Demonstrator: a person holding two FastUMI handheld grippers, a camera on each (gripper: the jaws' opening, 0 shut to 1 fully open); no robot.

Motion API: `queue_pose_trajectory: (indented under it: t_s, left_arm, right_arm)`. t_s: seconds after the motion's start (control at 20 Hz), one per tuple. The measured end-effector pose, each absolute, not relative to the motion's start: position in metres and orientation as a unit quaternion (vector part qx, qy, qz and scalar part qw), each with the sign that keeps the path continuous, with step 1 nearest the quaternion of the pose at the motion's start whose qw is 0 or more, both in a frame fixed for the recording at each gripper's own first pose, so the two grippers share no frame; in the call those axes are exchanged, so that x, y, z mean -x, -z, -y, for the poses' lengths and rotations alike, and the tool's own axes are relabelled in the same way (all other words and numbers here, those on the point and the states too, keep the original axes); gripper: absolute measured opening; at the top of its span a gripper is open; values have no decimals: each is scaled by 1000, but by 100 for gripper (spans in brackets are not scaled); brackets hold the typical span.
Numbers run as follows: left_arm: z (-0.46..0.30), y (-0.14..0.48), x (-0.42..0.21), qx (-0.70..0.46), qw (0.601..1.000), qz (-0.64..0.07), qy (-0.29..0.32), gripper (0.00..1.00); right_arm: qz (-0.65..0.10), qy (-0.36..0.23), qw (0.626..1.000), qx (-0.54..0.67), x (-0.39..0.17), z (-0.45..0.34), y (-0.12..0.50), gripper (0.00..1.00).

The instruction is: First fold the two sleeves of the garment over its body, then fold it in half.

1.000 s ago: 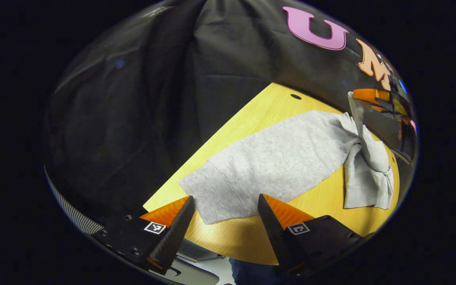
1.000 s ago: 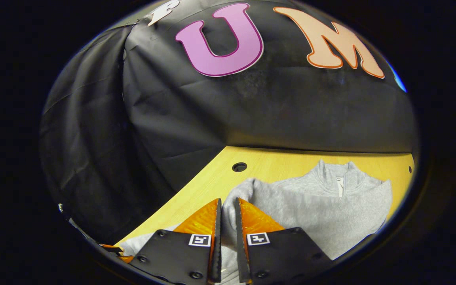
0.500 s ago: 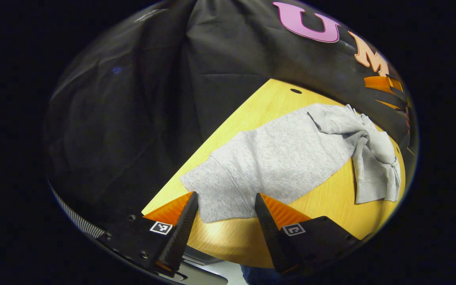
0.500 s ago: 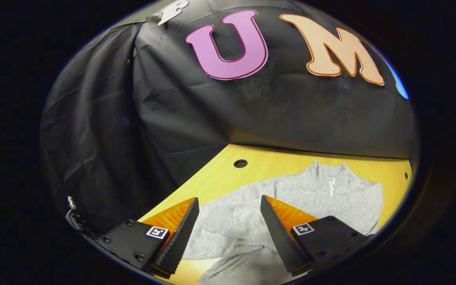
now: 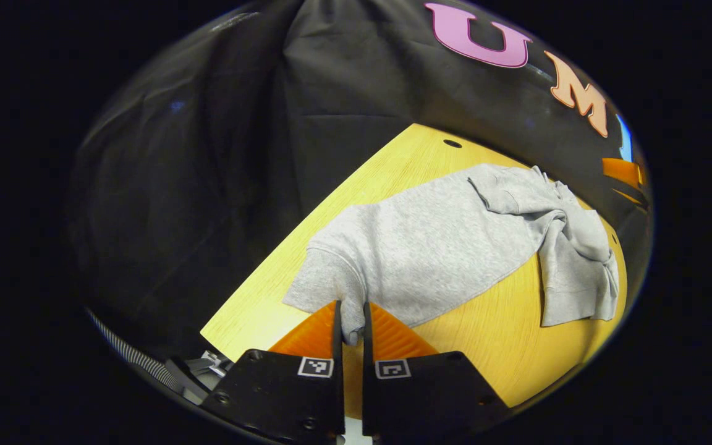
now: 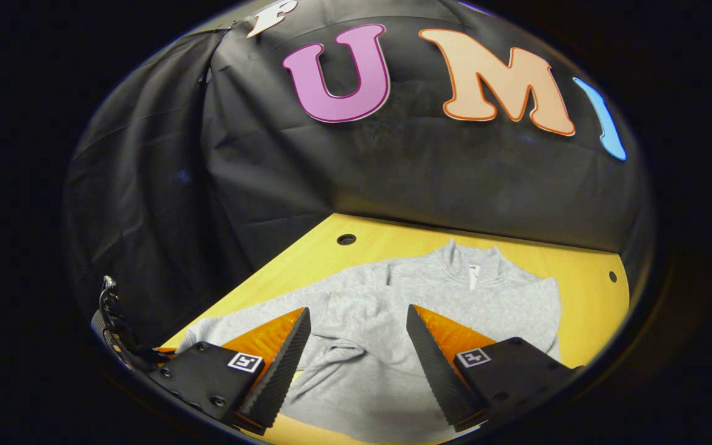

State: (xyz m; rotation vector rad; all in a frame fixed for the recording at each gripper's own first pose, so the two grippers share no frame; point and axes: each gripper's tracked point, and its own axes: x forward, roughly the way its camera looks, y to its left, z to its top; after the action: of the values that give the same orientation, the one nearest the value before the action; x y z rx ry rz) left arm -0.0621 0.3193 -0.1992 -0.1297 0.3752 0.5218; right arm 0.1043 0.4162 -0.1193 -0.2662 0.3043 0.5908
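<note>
One sleeve (image 6: 343,364) already lies over the grey garment (image 5: 436,247) on the bench (image 5: 504,346), so the right gripper (image 6: 356,358) hangs open while the left gripper (image 5: 350,327) pinches the other sleeve's cuff (image 5: 351,312), probably to fold it.

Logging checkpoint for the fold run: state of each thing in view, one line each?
Left claw: shut on the sleeve cuff.
Right claw: open, above the sweatshirt, holding nothing.
Grey sweatshirt: lying on the table, not yet folded in half.
One sleeve: folded over the body, bunched.
Other sleeve: stretched out, cuff pinched.
Table: bearing the sweatshirt.
</note>
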Motion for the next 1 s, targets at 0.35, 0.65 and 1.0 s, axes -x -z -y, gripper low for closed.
queue_pose_trajectory:
  t_s: [0.35, 0.65, 1.0]
  left_arm:
    - [-315, 198, 59, 86, 939, -194, -272, 2]
    - [-291, 173, 44, 117, 937, -188, -271, 0]
    - [-195, 103, -3, 62, 970, -143, -188, 0]
  right_arm:
    - [-147, -243, 952, 118, -100, -347, 114, 98]
    - [-142, -181, 969, 92, -98, -268, 98, 98]
    - [-127, -131, 980, 80, -94, -189, 80, 98]
